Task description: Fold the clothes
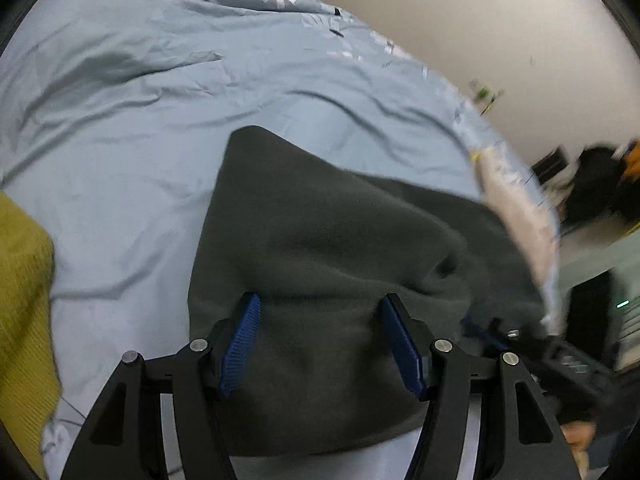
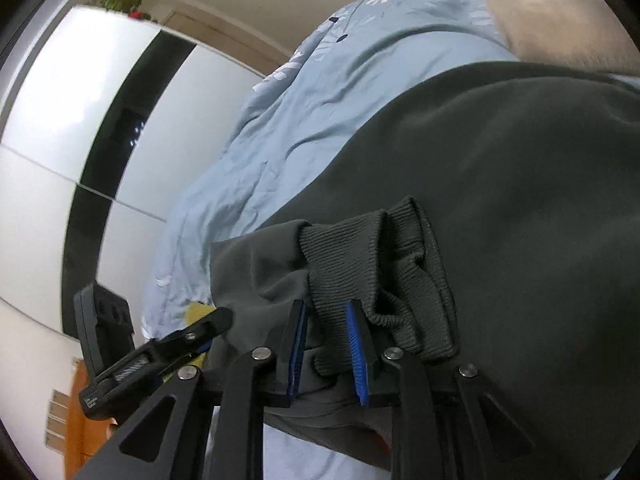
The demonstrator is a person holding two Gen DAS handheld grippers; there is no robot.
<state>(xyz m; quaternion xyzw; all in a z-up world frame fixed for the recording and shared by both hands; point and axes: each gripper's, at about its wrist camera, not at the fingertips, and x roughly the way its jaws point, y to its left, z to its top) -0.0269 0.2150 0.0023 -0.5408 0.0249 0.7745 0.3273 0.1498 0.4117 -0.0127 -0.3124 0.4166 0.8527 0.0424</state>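
Observation:
A dark grey sweatshirt [image 1: 332, 248] lies on a light blue bedspread [image 1: 132, 120]. My left gripper [image 1: 320, 304] is open, its blue pads [image 1: 242, 340] wide apart just above the grey cloth. In the right wrist view the same sweatshirt [image 2: 520, 168] fills the right side. My right gripper [image 2: 328, 308] is shut on its ribbed cuff [image 2: 352, 264], which bunches up between the blue pads [image 2: 356, 344]. The left gripper [image 2: 160, 356] shows at lower left of that view.
A mustard yellow knit garment [image 1: 24, 300] lies at the left edge of the bed. A beige fluffy item [image 2: 552, 12] lies beyond the sweatshirt. White wardrobe doors [image 2: 48, 120] stand beside the bed [image 2: 304, 100]. Dark clutter [image 1: 600, 184] sits off the bed's right side.

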